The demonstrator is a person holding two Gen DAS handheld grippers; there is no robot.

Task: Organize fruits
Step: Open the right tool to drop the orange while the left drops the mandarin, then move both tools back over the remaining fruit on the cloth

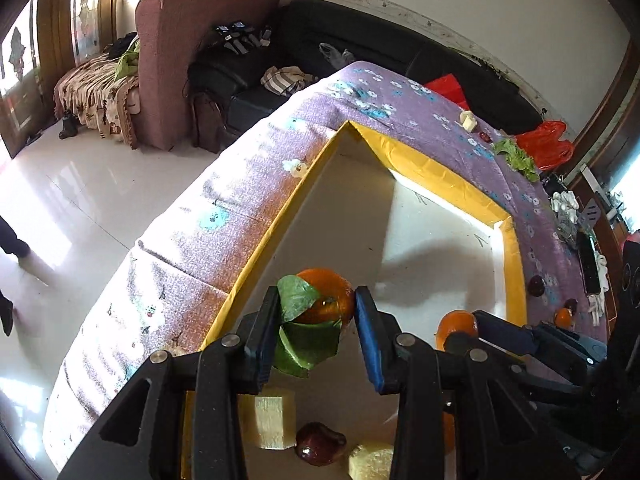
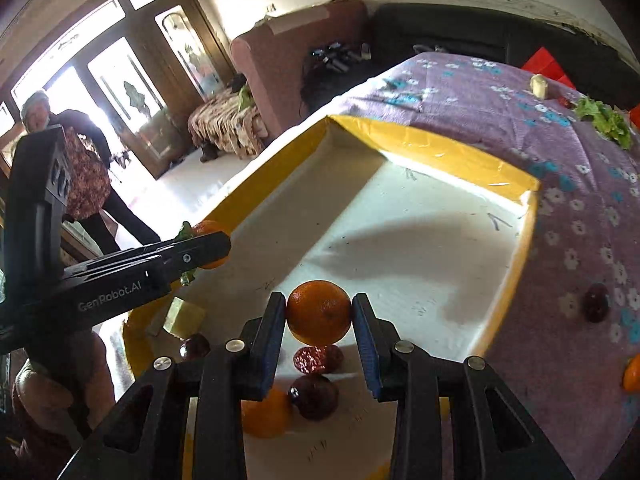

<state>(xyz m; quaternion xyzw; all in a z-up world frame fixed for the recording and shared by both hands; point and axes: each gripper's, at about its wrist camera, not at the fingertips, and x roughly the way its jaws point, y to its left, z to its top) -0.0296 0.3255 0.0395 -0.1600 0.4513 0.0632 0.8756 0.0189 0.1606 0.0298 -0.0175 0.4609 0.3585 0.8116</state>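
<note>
We record both grippers over the yellow-rimmed tray, which we take as landmark; it sits on the surface under a purple flowered cloth.

Left gripper: jaws closed on a leafy orange. The fruit sits squarely between the two blue pads, its green leaves hanging below and toward the left pad. It is held above the tray floor, near the tray's left wall. In the right wrist view the same orange shows just past the left gripper's tips, over the tray's left rim.

Right gripper: jaws closed on a plain orange, both pads touching its sides, fruit centred between the tips. It is held above the tray's near end. In the left wrist view this orange shows at the right gripper's tip, inside the tray near its right wall.

Lying on the tray floor at the near end: a pale yellow block, a dark red fruit, a second pale piece, another orange, a dark red fruit touching that orange, and a speckled red fruit just beyond it.

Outside the tray, on the cloth to its right: a dark fruit, an orange at the frame edge, a lettuce leaf beyond the far right corner, and a pale piece farther still.
</note>
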